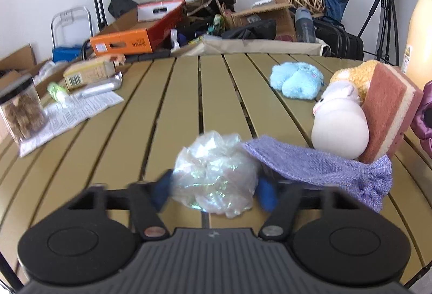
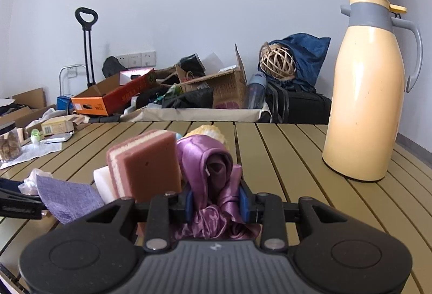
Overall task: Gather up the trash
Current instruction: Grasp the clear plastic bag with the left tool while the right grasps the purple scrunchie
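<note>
On the slatted tan counter (image 1: 172, 110), 1 crumpled ball of clear, iridescent plastic wrap (image 1: 214, 177) is seen at 6 o'clock in the left wrist view, lying between the 2 blue pads of the left hand-held gripper (image 1: 214, 192). The pads are blurred, and both appear to be touching the wrap's sides. 1 flat lilac knitted cloth (image 1: 318, 164) is draped at 3 o'clock of the wrap, touching it. Behind it, 1 smooth white rounded plush (image 1: 340, 126), 1 layered pink and cream sponge block (image 1: 388, 110) and 1 fluffy yellow plush (image 1: 359, 75) are grouped together. 1 furry pale blue plush (image 1: 297, 80) lies apart at 1 o'clock.

In the right wrist view, the right hand-held gripper (image 2: 216, 202) is clamped on 1 bunched, glossy purple satin cloth (image 2: 208, 175) at 6 o'clock. 1 tall cream thermos jug (image 2: 370, 94) with a grey collar is standing upright at 3 o'clock.
</note>
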Demonstrator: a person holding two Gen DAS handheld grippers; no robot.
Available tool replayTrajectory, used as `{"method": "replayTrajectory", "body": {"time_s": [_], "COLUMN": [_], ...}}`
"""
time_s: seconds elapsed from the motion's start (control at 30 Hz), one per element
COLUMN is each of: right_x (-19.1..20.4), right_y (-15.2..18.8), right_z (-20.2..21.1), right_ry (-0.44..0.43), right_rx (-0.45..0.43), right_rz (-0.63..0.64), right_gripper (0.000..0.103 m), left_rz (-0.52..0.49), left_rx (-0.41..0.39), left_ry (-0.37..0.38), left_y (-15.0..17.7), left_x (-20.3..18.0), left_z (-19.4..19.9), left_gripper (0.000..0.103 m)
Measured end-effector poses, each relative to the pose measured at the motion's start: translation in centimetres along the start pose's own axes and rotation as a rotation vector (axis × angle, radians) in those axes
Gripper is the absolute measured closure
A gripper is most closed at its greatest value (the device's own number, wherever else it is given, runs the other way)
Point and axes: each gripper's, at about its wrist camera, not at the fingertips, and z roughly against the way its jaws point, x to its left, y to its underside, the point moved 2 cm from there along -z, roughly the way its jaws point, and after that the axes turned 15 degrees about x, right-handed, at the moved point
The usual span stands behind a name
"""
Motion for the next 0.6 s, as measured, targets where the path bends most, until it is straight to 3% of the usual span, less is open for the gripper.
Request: {"method": "replayTrajectory", "body": {"time_s": [0.07,0.13,0.33,0.6], "right_x": [-0.1,-0.1,0.0,1.2], "right_y": [0.2,0.4,1.0,2.2], "right_z": [0.3,0.6,2.3,6.6], "right_ry": [-0.010,-0.011,-0.023,-0.050], "right_rx": [-0.003,-0.006,-0.022,-0.020], "right_rz": [0.004,0.018,0.024,0.036], "right_gripper": [0.072,0.072,0.072,0.072], "left_rz": [0.014,0.024,0.058,0.082], "left_rx": [-0.004,-0.011,-0.020,-0.050], "left_ry": [0.011,0.007,-0.031,-0.032], "left_y": [0.2,0.5,1.6,3.8], "left_x": [0.3,0.5,1.2,1.6], "left_z": [0.2,0.7,2.6,8.5], "left_gripper": [0.063,0.065,0.067,0.067]}}
